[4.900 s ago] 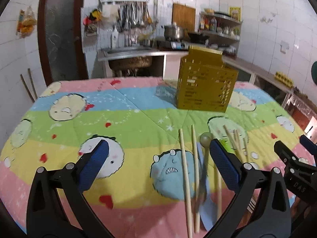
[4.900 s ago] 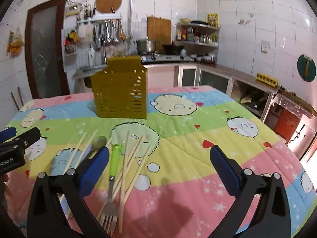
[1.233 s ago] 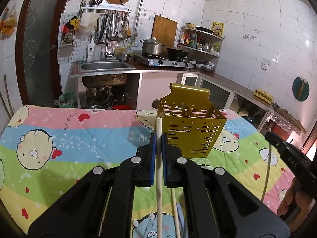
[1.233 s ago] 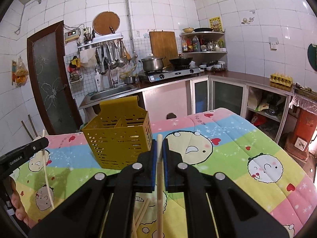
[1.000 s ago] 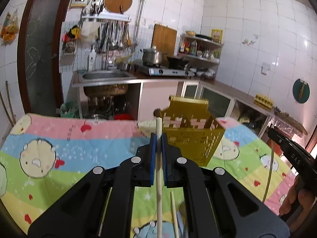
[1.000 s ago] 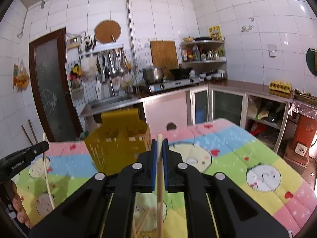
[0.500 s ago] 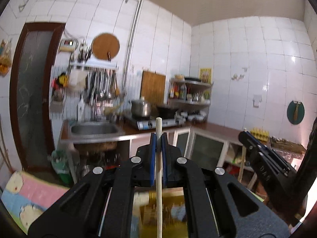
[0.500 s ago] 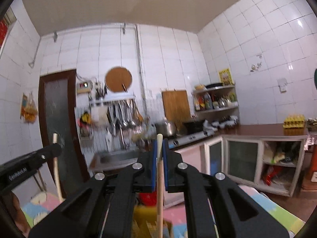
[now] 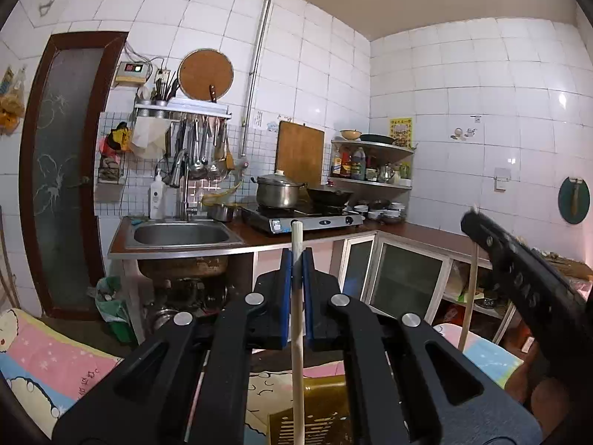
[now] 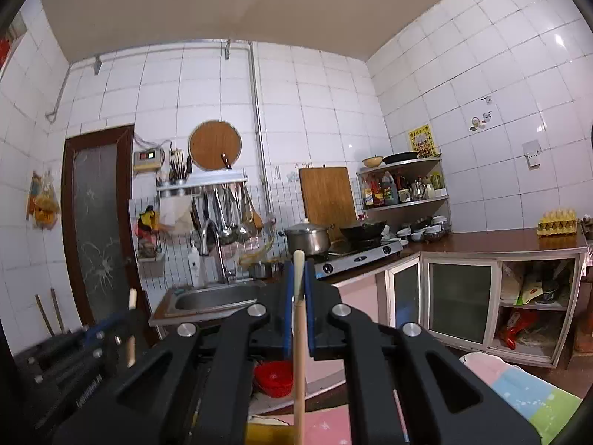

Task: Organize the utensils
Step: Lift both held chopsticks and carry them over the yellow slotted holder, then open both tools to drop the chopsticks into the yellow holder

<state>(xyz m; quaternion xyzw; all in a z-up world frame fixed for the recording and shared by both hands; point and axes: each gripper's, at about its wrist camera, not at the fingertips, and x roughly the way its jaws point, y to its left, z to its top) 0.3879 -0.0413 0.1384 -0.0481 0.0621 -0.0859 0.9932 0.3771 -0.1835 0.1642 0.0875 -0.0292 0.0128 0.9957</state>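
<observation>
White lettering runs along the side of each gripper where the other camera catches it, but it is too blurred to read, and the yellow poster (image 9: pixel 400 132) on the tiled wall is too small to make out. The left gripper (image 9: pixel 296 270) is clamped tight on a wooden chopstick (image 9: pixel 297 333) that stands upright between its blue pads, tip poking above them. The right gripper (image 10: pixel 298 285) grips a second chopstick (image 10: pixel 298 363) the same way, jaws all but closed on the stick. Both grippers point roughly level toward the kitchen counter and sink (image 9: pixel 181 235). The yellow slotted basket (image 9: pixel 311 415) sits low under the left gripper on the cartoon-print tablecloth (image 9: pixel 48 367), with the stick's lower end hanging in front of it.
</observation>
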